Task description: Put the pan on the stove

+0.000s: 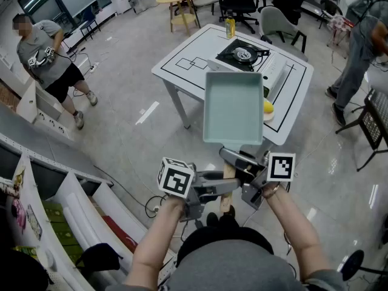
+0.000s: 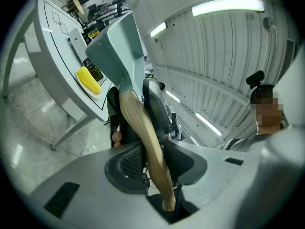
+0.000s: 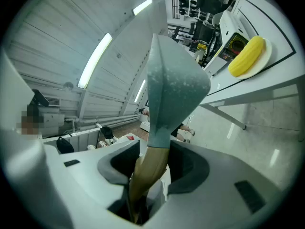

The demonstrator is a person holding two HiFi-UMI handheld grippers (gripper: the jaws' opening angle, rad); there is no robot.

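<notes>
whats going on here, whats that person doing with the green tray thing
A person holds a square pale-green pan in the air by its wooden handle, with the left tongs and the right tongs both clamped on that handle. The pan is not yet on the stove, which sits bare on the white table ahead.
</notes>
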